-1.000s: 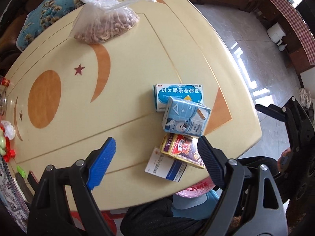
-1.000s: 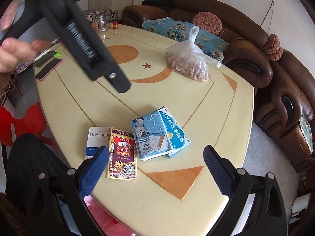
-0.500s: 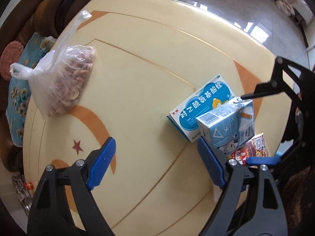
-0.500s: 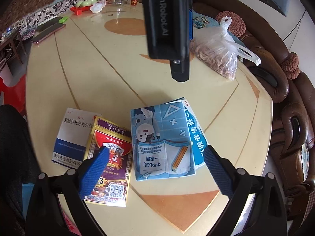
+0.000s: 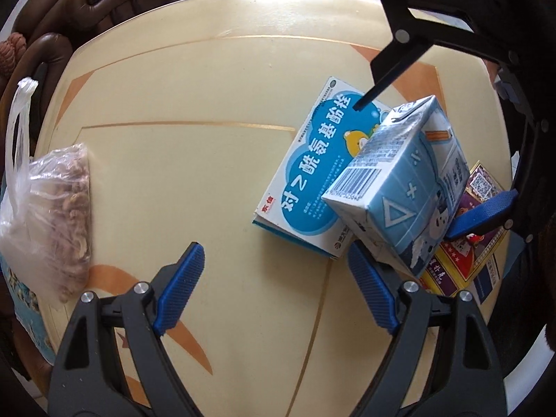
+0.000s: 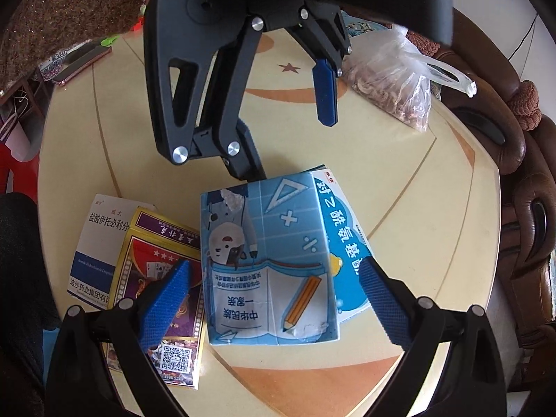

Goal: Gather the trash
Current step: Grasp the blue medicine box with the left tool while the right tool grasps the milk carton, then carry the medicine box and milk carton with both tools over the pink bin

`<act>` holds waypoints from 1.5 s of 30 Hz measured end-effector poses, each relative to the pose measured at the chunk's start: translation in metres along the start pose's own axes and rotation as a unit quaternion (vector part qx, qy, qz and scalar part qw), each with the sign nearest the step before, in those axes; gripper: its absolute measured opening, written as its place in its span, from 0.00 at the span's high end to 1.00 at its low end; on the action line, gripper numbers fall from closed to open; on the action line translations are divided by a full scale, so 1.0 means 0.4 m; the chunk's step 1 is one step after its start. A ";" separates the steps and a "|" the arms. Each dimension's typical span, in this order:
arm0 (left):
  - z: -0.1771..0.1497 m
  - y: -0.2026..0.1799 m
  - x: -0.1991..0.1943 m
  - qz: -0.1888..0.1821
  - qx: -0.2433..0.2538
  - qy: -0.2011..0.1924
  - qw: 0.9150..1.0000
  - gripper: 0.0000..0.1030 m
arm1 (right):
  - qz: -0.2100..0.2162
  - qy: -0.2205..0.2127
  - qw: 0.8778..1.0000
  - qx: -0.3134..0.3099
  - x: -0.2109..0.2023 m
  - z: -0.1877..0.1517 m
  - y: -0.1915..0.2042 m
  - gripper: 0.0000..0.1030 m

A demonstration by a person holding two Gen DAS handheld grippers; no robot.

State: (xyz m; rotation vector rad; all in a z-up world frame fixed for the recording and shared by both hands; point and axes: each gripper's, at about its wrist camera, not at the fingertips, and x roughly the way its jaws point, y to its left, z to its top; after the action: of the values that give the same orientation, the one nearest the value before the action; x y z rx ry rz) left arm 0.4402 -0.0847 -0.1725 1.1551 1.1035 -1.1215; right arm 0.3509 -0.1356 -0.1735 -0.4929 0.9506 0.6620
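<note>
A light blue milk carton [image 6: 267, 260] with a cartoon and a pencil lies on a blue and white medicine box [image 6: 344, 239] on the cream table [image 6: 410, 187]. My right gripper [image 6: 274, 292] is open, its fingers on either side of the carton, not touching. A red and gold card box [image 6: 166, 271] and a white and blue medicine box [image 6: 100, 243] lie left of it. My left gripper [image 5: 274, 292] is open over bare table, its right finger [image 5: 368, 288] next to the carton [image 5: 403, 191] and the blue box [image 5: 312, 177].
A clear plastic bag of nuts [image 6: 392, 76] lies at the far side of the table, also in the left wrist view [image 5: 52, 215]. Two phones [image 6: 83, 62] lie at the far left. Brown sofas [image 6: 521, 160] ring the table. The table edge is close behind the boxes.
My right gripper has dropped lower and closer, so its fingers now flank the carton. My left gripper has swung round and come down near the carton's far side.
</note>
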 end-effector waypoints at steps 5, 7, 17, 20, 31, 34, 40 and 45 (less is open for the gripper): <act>0.020 -0.041 0.026 -0.005 0.062 0.005 0.998 0.20 | 0.021 0.001 1.000 0.015 0.015 -0.002 -0.018 0.19; 0.028 -0.048 0.040 -0.008 0.069 0.008 0.998 0.20 | 0.028 -0.003 0.999 0.024 0.017 -0.005 -0.025 0.20; 0.080 -0.067 0.054 -0.033 0.094 0.004 0.995 0.27 | 0.041 0.005 0.998 0.055 0.026 -0.022 -0.057 0.32; 0.089 -0.066 0.050 -0.032 0.094 0.005 0.995 0.28 | 0.042 0.005 0.997 0.071 0.023 -0.029 -0.066 0.32; 0.123 -0.105 0.041 -0.026 0.071 0.013 0.997 0.36 | 0.042 0.007 0.990 0.132 0.027 -0.037 -0.139 0.33; 0.152 -0.107 0.047 -0.024 0.064 0.019 0.997 0.36 | 0.033 0.007 0.990 0.133 0.021 -0.041 -0.142 0.33; 0.170 -0.097 0.048 -0.021 0.047 0.022 0.998 0.37 | 0.009 0.021 0.990 0.140 0.022 -0.025 -0.101 0.33; 0.184 -0.074 0.043 -0.017 0.012 0.023 1.000 0.36 | -0.009 0.035 0.988 0.150 0.021 -0.031 -0.102 0.33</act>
State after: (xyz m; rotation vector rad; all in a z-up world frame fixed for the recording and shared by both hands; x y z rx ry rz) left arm 0.4172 -0.1613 -0.1867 1.1900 1.1508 -1.1432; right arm 0.3762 -0.1699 -0.1830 -0.2593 1.0888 0.4764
